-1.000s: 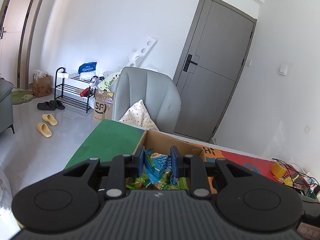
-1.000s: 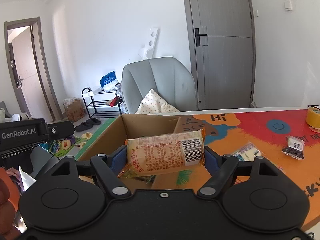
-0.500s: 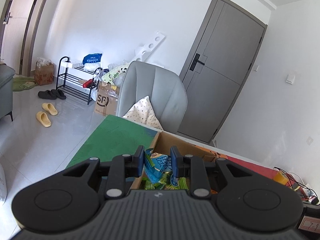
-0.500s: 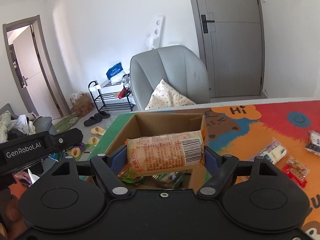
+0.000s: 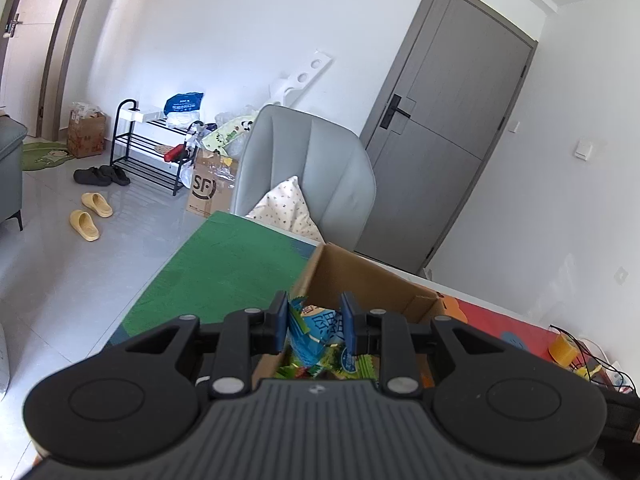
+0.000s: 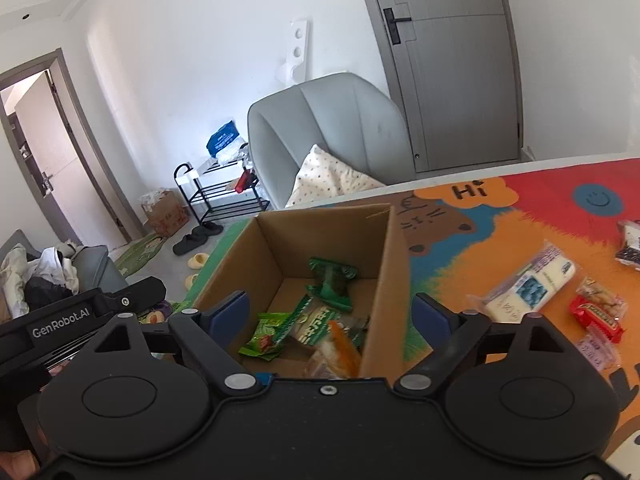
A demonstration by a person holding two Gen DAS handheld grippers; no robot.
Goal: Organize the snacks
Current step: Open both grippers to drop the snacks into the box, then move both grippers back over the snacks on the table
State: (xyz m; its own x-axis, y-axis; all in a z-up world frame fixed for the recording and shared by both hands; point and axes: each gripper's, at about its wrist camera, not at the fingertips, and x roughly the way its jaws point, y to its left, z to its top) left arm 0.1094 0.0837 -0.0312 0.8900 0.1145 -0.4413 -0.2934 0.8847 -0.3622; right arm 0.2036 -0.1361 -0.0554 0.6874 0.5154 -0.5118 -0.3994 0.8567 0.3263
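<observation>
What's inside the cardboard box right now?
Inside the cardboard box: several green snack packets and a pale pack with an orange end, loosely piled. The near floor is hidden by the right gripper, its jaws opening and empty.

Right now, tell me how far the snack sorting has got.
Done: several snacks lie in the cardboard box, green packets and an orange-trimmed packet among them. In hand: the left gripper is shut on a blue packet over the box; the right gripper holds nothing, its jaws opening above the box. Left: a white packet, a red packet and others on the mat.
</observation>
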